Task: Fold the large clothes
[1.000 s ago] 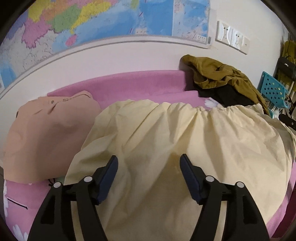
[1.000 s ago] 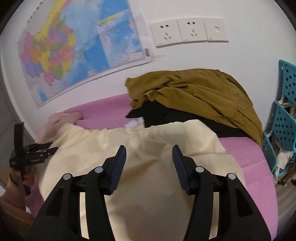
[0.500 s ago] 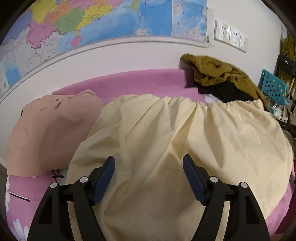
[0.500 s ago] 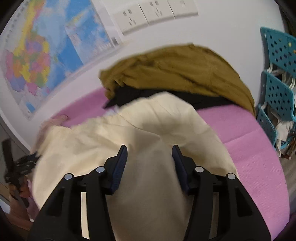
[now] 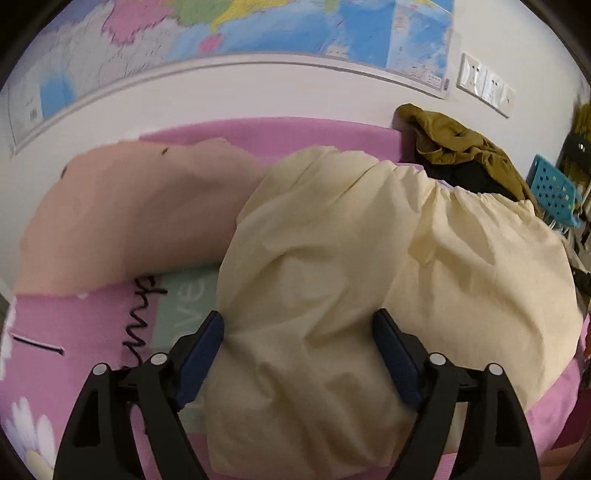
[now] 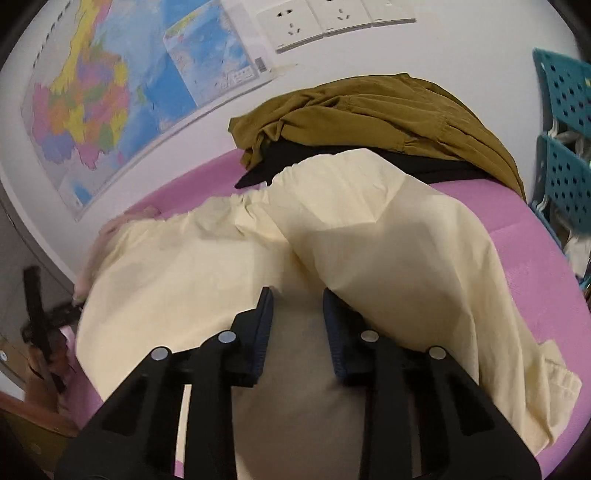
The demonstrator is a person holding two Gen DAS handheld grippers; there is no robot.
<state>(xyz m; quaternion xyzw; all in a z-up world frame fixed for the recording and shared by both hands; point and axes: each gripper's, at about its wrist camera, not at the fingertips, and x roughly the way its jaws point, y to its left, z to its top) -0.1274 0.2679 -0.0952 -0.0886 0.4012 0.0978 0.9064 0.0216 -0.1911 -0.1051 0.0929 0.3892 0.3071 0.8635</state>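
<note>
You are working a thin, matt, creased cream cloth garment [image 5: 369,258] lying on a soft pink mat [image 6: 535,258]. Beside it are lying a smooth peach cloth [image 5: 129,214] and a crumpled olive fabric [image 6: 369,110]. Behind them a glossy paper map [image 6: 110,92] is catching light, near smooth plastic sockets [image 6: 325,14].

A pink mat [image 5: 92,325] carries cream [image 5: 369,266], peach [image 5: 122,210] and olive garments [image 6: 369,110].
</note>
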